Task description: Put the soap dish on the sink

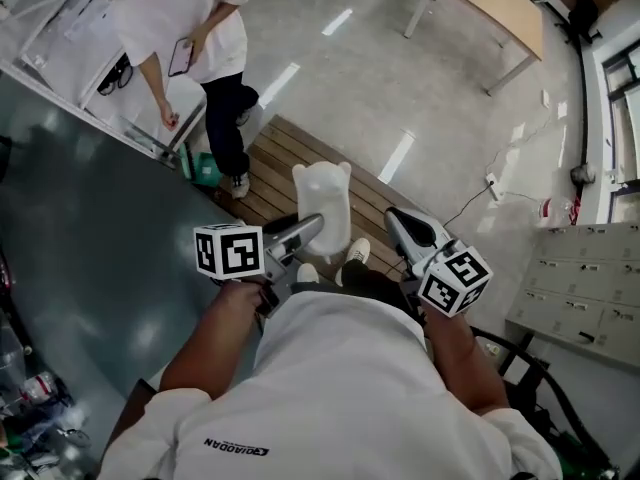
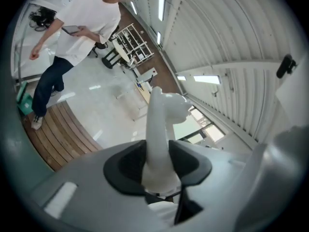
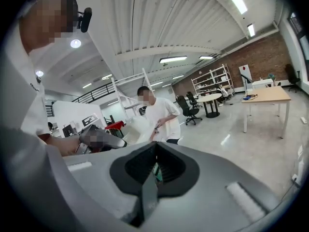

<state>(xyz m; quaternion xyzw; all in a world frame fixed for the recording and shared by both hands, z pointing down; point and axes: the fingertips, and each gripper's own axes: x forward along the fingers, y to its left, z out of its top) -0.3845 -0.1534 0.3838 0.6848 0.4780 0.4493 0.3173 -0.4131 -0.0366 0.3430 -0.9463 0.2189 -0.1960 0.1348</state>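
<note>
Head view: gripping the white soap dish (image 1: 322, 203) in the left gripper (image 1: 308, 232), clenched on the dish's lower end. Holding the dish upright above the jaws, in the air over the wooden slatted platform (image 1: 290, 158). Carrying the right gripper (image 1: 398, 218) just beside it, jaws pressed together on nothing. Looking down past a grey glossy surface (image 1: 90, 238) at the left, with a bystander (image 1: 190, 38) in a white top at the upper left, phone (image 1: 181, 56) in hand. Taking in a wooden table (image 1: 495, 8) at the upper right and pale lockers (image 1: 580, 288) at the right edge.

Left gripper view: pinching the soap dish (image 2: 161, 129) between the two black pads (image 2: 123, 166), both touching its sides, its rounded top rising well above them. Facing the bystander (image 2: 77, 28) at the upper left, beside the slatted platform (image 2: 53, 139), with a white wire rack (image 2: 135, 42) farther back.

Right gripper view: holding the right gripper (image 3: 154, 161) closed, pad against pad, nothing caught between. Catching the left gripper (image 3: 118, 141) and the pale soap dish (image 3: 138, 129) at the left, in front of the bystander (image 3: 159, 112). Showing a round table (image 3: 212, 100), the wooden table (image 3: 268, 96) and a brick wall (image 3: 251, 57) beyond.
</note>
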